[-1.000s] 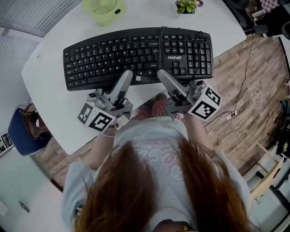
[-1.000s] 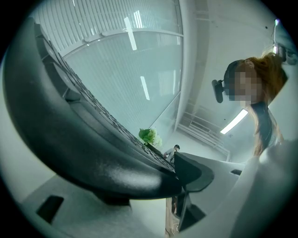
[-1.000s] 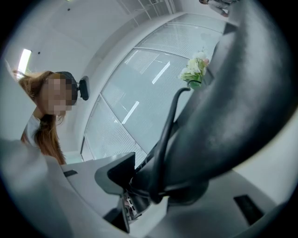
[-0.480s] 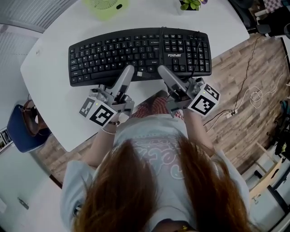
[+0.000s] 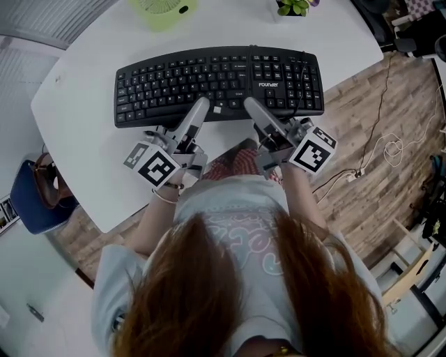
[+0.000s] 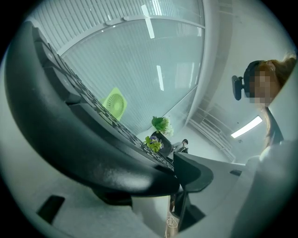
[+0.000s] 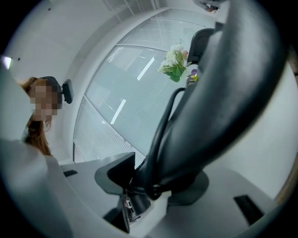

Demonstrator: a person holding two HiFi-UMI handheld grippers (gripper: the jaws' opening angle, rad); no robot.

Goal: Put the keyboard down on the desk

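Gripping the near edge of a black keyboard, both claws reach forward from the person, whose hair and pale shirt fill the bottom of the head view. The left claw is closed on the front lip a little left of the middle. In its own view the keyboard fills the left side, its rounded edge pinched between the lower jaw and the dark pad of the left claw. The right claw clamps the same edge just to the right of the other, below the gap before the number pad. In the right gripper view the keyboard rises up the right side, with the right claw closed on its edge and a black cable looping down beside the jaws.

The keyboard lies lengthwise over the white tabletop, near its front edge and roughly level. The head view does not show whether it touches the surface.

To the right, a wooden floor carries a white wire. Beyond the keyboard, at the far edge of the tabletop, stand a green fan and a small potted plant. The fan and plant also show past the keys in the left gripper view, and the plant shows in the right.
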